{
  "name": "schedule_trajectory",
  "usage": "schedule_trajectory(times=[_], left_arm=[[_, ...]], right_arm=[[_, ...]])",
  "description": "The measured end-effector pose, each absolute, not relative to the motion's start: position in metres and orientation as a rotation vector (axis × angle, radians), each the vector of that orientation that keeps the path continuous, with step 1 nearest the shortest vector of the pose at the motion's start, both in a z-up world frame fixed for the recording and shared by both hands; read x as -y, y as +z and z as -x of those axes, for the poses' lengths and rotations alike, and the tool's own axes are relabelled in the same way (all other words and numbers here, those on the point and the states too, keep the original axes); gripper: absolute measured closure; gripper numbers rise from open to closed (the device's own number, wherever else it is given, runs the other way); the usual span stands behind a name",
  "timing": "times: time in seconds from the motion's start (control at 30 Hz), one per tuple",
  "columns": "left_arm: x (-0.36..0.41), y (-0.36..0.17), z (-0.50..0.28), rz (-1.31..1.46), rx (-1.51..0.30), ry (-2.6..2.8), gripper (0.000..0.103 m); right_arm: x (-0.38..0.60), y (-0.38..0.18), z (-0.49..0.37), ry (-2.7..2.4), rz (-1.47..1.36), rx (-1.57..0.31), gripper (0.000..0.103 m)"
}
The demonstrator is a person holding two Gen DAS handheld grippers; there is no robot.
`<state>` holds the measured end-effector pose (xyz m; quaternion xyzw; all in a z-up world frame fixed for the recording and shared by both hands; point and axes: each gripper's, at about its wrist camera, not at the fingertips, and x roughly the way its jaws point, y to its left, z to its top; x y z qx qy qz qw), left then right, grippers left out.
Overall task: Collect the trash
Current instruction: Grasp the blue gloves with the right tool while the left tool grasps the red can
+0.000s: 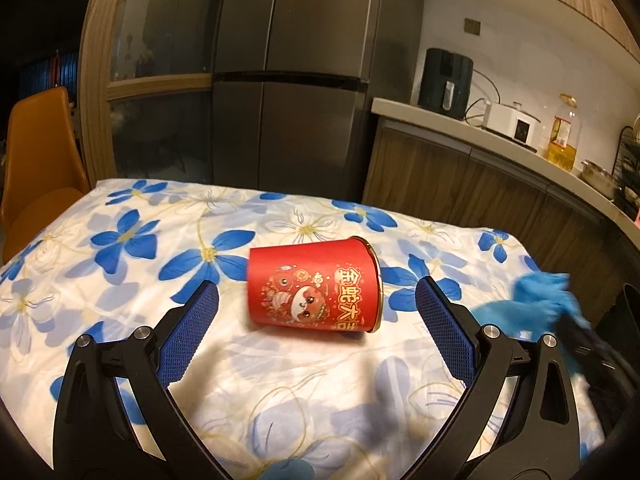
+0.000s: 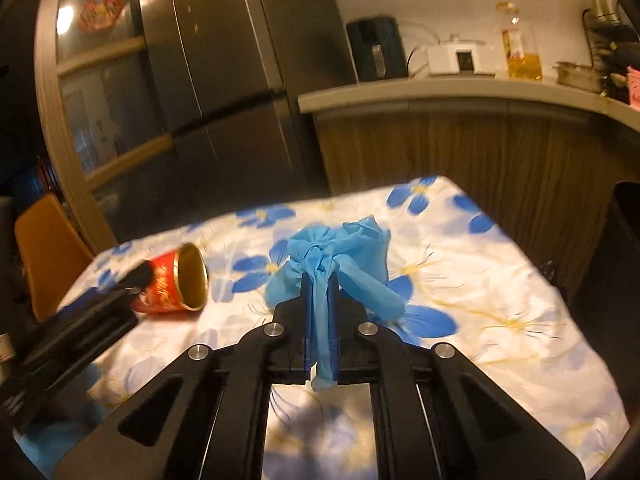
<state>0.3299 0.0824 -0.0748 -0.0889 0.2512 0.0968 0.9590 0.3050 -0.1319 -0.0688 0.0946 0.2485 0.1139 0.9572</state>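
Observation:
A red paper cup [image 1: 314, 286] with gold print lies on its side on the flowered tablecloth [image 1: 120, 240], mouth to the right. My left gripper [image 1: 318, 294] is open, its blue pads on either side of the cup and a little nearer than it. The cup also shows in the right wrist view [image 2: 172, 284], gold inside visible. My right gripper [image 2: 320, 280] is shut on a crumpled blue glove [image 2: 340, 256] and holds it above the table. In the left wrist view the glove [image 1: 532, 304] shows blurred at the right, in the right gripper [image 1: 576, 328].
A dark fridge [image 1: 296, 80] stands behind the table. A counter [image 1: 460, 124] at the right carries an air fryer, a white cooker and an oil bottle [image 1: 562, 136]. An orange chair [image 1: 36, 160] stands at the table's left. A dark bin [image 2: 628, 216] sits off the table's right edge.

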Motion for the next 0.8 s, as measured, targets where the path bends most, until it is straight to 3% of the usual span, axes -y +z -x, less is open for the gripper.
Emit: schedule_trajectory(times=[0.43,0.57,0.8], left_arm=[[-0.093,-0.092,-0.365,0.235,-0.621,0.218,0.007],[-0.098,-0.098,-0.368,0.264,-0.646,0.207,0.018],[-0.103,-0.099,-0.365,0.302,-0.631,0.188,0.019]], right_arm=[[0.147,-0.045,-0.272,0.269,-0.215,-0.431,0.095],[0.15,-0.047,-0.269,0.263,-0.216,-0.428,0.095],[0.153,-0.047,-0.267,0.249,-0.222,-0.425,0.095]])
